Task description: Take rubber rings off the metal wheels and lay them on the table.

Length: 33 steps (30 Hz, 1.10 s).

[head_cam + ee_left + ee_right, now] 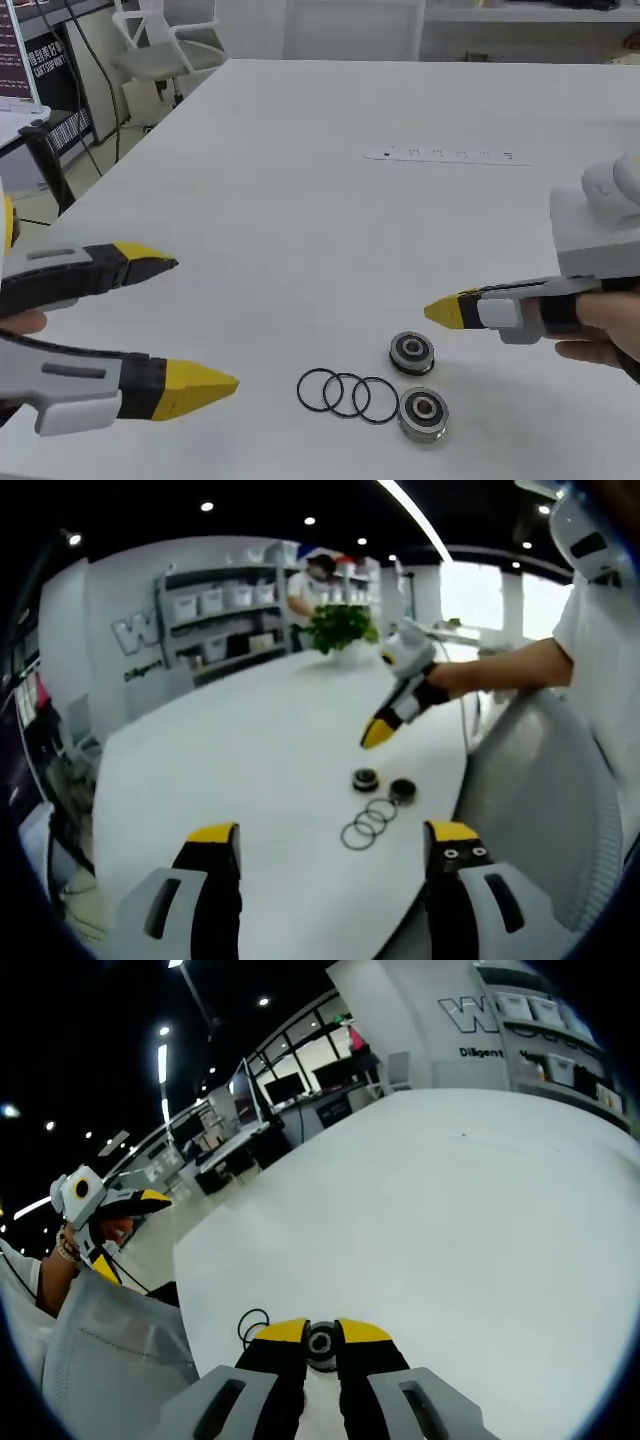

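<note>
Now, from head view: three rubber rings (347, 393) overlapped in a row, flat on the white table (300, 200), just beside two metal wheels (412, 353). Left hand-held gripper (205, 325) low at left, jaws wide apart, holding nothing, pointing toward the rings. Right hand-held gripper (440, 312) in from the right, roughly level, tip just above the farther wheel, not touching; hand (600, 335) wrapped around its body. From left gripper view: rings and both wheels framed between the spread jaws, well ahead, right hand-held gripper angled down over them; adds a plant (340, 627) and shelves (215, 620) beyond the table's far end. From right gripper view: jaws drawn together to a thin slit, one wheel peeking through it, nothing clamped
</note>
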### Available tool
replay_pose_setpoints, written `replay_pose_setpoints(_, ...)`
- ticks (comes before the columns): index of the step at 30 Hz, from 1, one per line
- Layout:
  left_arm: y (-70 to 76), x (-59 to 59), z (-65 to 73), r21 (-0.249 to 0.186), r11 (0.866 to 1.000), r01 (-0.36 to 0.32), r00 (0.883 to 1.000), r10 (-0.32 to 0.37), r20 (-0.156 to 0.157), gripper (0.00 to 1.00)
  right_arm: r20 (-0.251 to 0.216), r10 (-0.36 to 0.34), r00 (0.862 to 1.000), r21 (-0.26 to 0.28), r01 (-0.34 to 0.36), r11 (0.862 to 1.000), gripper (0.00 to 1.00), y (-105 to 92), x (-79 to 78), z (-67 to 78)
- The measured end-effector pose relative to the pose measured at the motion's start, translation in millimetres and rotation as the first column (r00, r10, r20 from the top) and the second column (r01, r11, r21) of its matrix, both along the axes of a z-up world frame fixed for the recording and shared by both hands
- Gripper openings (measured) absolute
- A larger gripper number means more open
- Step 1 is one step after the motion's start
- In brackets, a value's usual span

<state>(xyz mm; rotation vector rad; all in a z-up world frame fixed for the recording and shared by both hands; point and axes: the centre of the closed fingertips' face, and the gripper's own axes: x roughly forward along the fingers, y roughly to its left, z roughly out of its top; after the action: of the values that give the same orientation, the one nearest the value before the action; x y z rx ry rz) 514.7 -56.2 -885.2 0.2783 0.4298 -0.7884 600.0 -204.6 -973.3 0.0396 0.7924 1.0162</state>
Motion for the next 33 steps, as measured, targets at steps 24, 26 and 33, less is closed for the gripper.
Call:
replay_pose_setpoints(24,-85.9,77.0,30.8,0.032,0.978,0.204,0.967,-0.207,0.149,0.55,0.053,0.084,0.995,-0.078,-0.080,0.994,0.18,-13.0,-3.5,-27.4)
replay_pose_setpoints(26,-94.3,81.4,26.9,0.008,0.979,0.204,0.969,-0.203,0.140,0.54,0.064,0.107,0.992,-0.086,-0.102,0.991,0.20,-11.3,-5.7,-29.1)
replay_pose_setpoints(33,-124.1,87.1,-3.2,0.016,0.969,0.248,0.965,-0.249,0.083,0.46,0.080,0.180,0.980,-0.129,-0.169,0.977,0.26,-9.2,-11.0,-39.0)
